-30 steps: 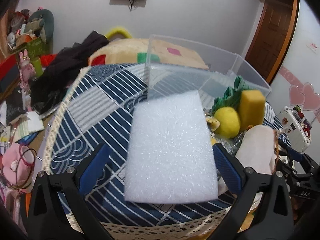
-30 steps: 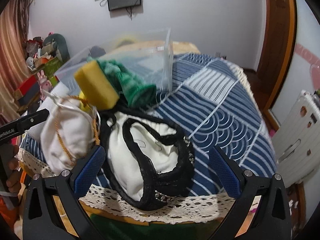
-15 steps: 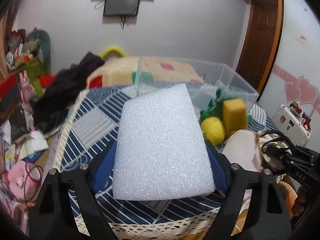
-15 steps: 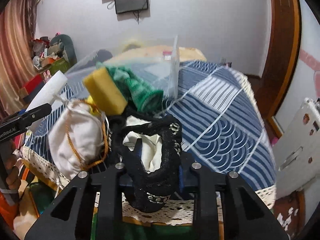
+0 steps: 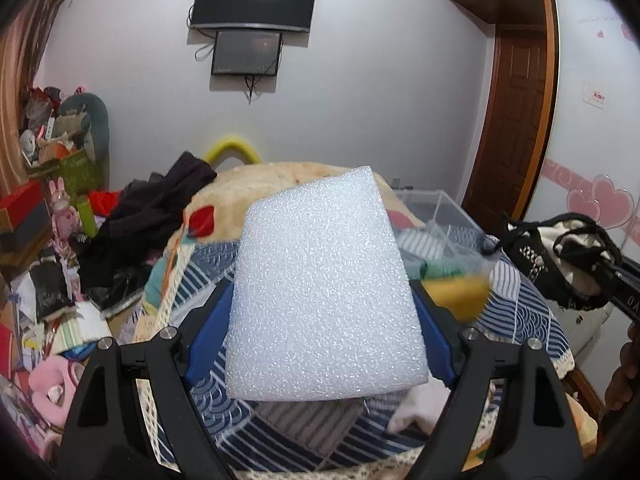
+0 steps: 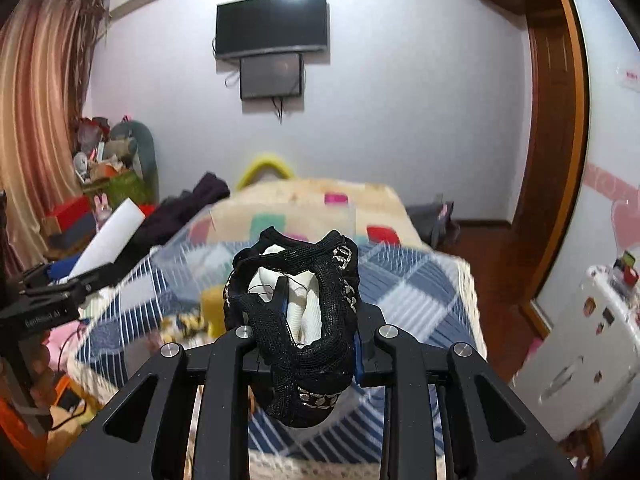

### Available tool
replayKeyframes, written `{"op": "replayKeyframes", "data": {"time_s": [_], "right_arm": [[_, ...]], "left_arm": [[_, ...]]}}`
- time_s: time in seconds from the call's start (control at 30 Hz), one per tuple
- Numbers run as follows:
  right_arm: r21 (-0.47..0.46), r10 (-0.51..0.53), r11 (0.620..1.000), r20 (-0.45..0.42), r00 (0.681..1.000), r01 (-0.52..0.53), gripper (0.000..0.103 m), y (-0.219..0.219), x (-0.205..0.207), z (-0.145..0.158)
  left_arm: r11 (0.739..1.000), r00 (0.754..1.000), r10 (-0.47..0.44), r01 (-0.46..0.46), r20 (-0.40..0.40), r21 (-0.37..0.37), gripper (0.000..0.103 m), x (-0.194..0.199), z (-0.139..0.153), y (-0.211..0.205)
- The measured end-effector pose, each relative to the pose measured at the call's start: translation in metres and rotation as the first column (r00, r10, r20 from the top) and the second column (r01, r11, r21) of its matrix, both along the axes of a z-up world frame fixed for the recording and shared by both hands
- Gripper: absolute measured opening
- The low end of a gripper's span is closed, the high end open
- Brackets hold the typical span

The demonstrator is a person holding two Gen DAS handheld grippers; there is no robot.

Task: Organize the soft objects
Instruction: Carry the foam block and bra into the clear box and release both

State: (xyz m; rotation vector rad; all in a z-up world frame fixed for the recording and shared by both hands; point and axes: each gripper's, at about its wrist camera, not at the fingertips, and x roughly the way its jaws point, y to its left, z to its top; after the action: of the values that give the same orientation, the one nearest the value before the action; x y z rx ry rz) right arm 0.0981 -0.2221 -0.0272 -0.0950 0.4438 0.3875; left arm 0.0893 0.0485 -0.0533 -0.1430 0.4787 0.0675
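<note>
Your left gripper [image 5: 322, 316] is clenched on the white foam block [image 5: 322, 284], its blue pads [image 5: 208, 332] pressing the block's two sides, and holds it lifted above the blue patterned tablecloth [image 5: 520, 304]. Your right gripper [image 6: 310, 332] is clamped on the black mesh bag [image 6: 308, 320], which bunches between the jaws with white fabric showing inside. The clear plastic bin [image 5: 436, 212] stands on the tablecloth beyond the foam block and to its right; a yellow sponge [image 5: 460, 294] lies just in front of the bin. Both items appear to be in the carry step, lifted but not yet stowed. The next move likely calls for bringing each item over the bin's open top and releasing one at a time, so the two grippers do not crowd the opening.
</note>
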Motion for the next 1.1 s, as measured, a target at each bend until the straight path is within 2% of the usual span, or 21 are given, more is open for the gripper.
{"op": "replayKeyframes", "data": {"time_s": [0.2,0.4,0.73,1.0,1.1], "right_arm": [[-0.004,-0.005,1.000,0.062,0.998,0.006,0.022,0.028,0.037,0.007],[0.009,-0.004,1.000,0.060,0.998,0.004,0.022,0.036,0.066,0.011],[-0.033,0.015,0.999,-0.009,1.000,-0.015,0.022,0.056,0.111,-0.005],[-0.106,0.027,0.994,-0.129,0.991,-0.041,0.023,0.069,0.141,-0.032],[-0.150,0.024,0.987,-0.175,0.984,-0.051,0.028,0.078,0.148,-0.041]], "left_arm": [[1.000,1.000,-0.017,0.017,0.005,-0.025,0.084,0.028,0.013,0.007],[1.000,0.999,-0.017,0.017,-0.032,-0.006,0.084,0.071,0.016,0.009],[0.998,0.990,-0.060,0.063,-0.130,0.019,0.084,0.133,0.001,-0.004],[0.995,0.966,-0.085,0.094,-0.243,0.025,0.084,0.174,-0.033,-0.016],[0.995,0.959,-0.082,0.093,-0.270,0.028,0.084,0.181,-0.042,-0.019]]}}
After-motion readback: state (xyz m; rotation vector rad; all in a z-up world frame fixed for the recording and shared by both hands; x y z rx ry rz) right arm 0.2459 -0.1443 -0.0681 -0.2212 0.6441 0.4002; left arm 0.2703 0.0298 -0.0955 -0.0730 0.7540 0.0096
